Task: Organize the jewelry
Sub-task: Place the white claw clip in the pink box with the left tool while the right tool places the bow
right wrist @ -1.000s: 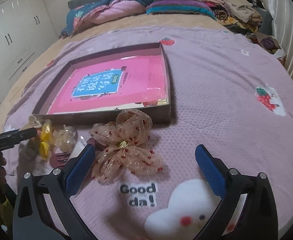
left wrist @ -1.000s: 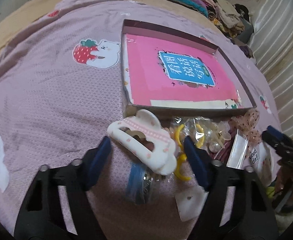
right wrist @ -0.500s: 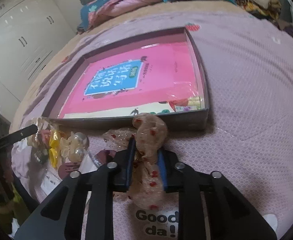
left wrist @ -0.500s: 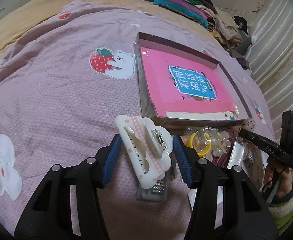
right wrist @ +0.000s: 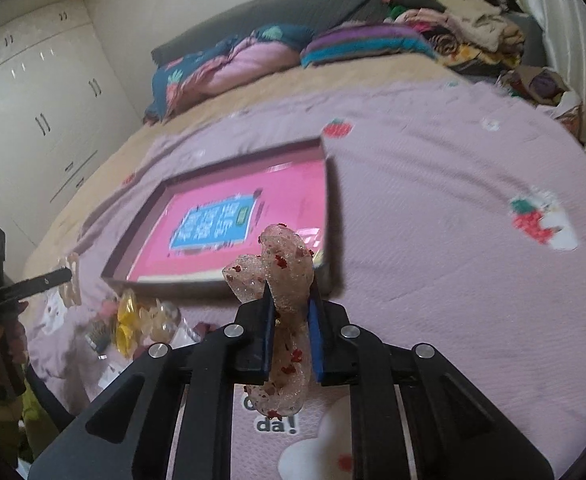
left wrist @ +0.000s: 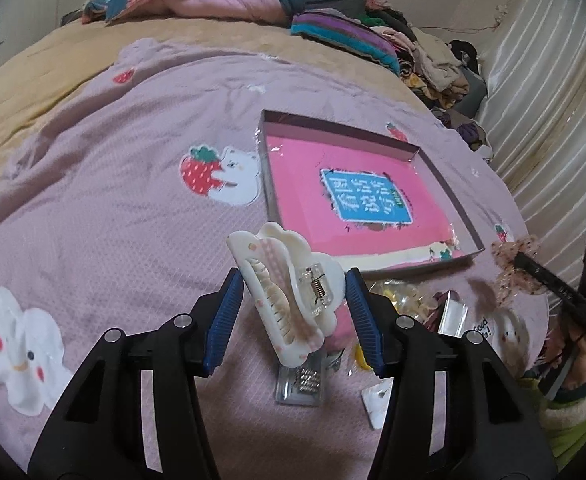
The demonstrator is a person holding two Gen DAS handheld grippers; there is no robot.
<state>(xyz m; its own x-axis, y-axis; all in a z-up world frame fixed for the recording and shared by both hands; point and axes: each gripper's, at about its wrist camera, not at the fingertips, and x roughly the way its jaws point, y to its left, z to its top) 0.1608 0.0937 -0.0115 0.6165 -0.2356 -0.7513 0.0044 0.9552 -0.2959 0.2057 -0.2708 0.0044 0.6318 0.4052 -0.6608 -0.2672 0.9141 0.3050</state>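
My left gripper [left wrist: 293, 276] is shut on a white claw hair clip [left wrist: 281, 264] with pink trim and holds it above the purple blanket. My right gripper [right wrist: 291, 294] is shut on a sheer bow [right wrist: 285, 256] with red dots, lifted off the blanket. A shallow dark-rimmed box [left wrist: 333, 125] with a pink book inside lies just beyond both. In the left wrist view the right gripper [left wrist: 533, 270] and the bow [left wrist: 511, 258] show at the right edge. A pile of bagged yellow and pearl pieces [right wrist: 141, 316] lies in front of the box.
A small clear case of beads [left wrist: 299, 382] and a white card [left wrist: 377, 404] lie under the left gripper. Folded clothes and bedding [right wrist: 373, 44] line the far end of the bed. A white wardrobe [right wrist: 33, 120] stands left, a curtain [left wrist: 541, 92] right.
The left gripper closed on the claw clip and raised it. The right gripper went from wide open to shut on the bow and lifted it off the blanket.
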